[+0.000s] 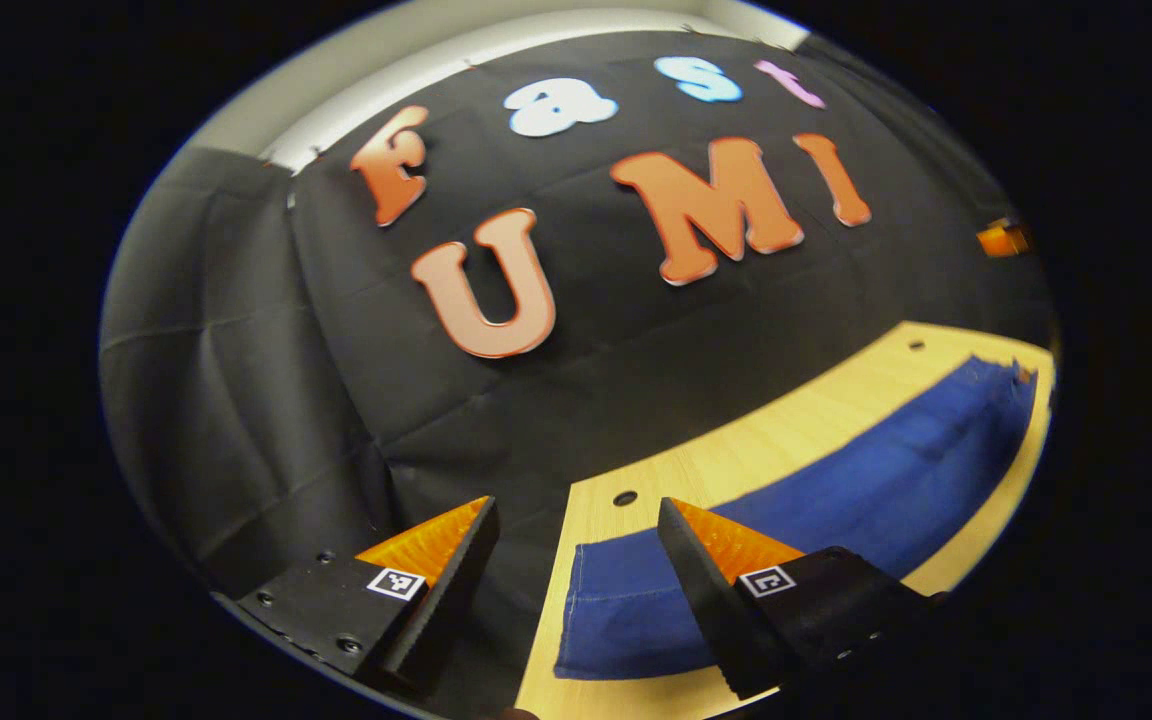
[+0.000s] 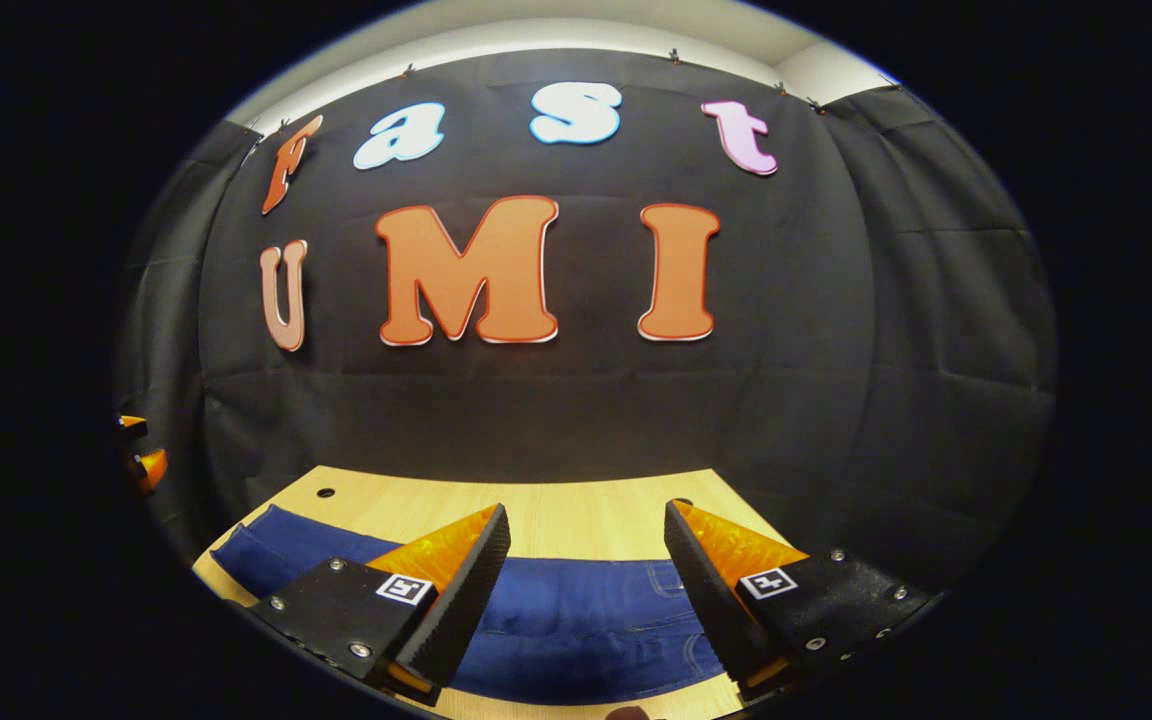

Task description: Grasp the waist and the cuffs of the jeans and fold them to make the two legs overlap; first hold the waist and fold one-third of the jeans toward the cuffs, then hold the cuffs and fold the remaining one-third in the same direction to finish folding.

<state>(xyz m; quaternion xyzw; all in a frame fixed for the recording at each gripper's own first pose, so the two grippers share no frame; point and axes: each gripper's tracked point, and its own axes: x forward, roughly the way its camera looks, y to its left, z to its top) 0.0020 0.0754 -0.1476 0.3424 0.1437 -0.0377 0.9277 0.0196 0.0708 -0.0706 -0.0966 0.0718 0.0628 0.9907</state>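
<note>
Blue jeans (image 1: 866, 480) lie flat in a long strip on the wooden table (image 1: 766, 440). In the left gripper view a stitched end of the jeans (image 1: 586, 610) lies just below my left gripper (image 1: 577, 505). That gripper is open and hangs above the table's end with nothing between its fingers. In the right gripper view the jeans (image 2: 576, 610) show pocket stitching (image 2: 681, 580) beneath my right gripper (image 2: 587, 508). It too is open and empty, above the cloth. The left gripper's orange fingers (image 2: 141, 460) appear far left in that view.
The booth's black cloth wall stands right behind the table (image 2: 576, 500). Small round holes (image 1: 625, 497) mark the tabletop near its edges. A bare wooden strip runs between the jeans and the wall. An orange part of the right gripper (image 1: 1001, 238) shows far right.
</note>
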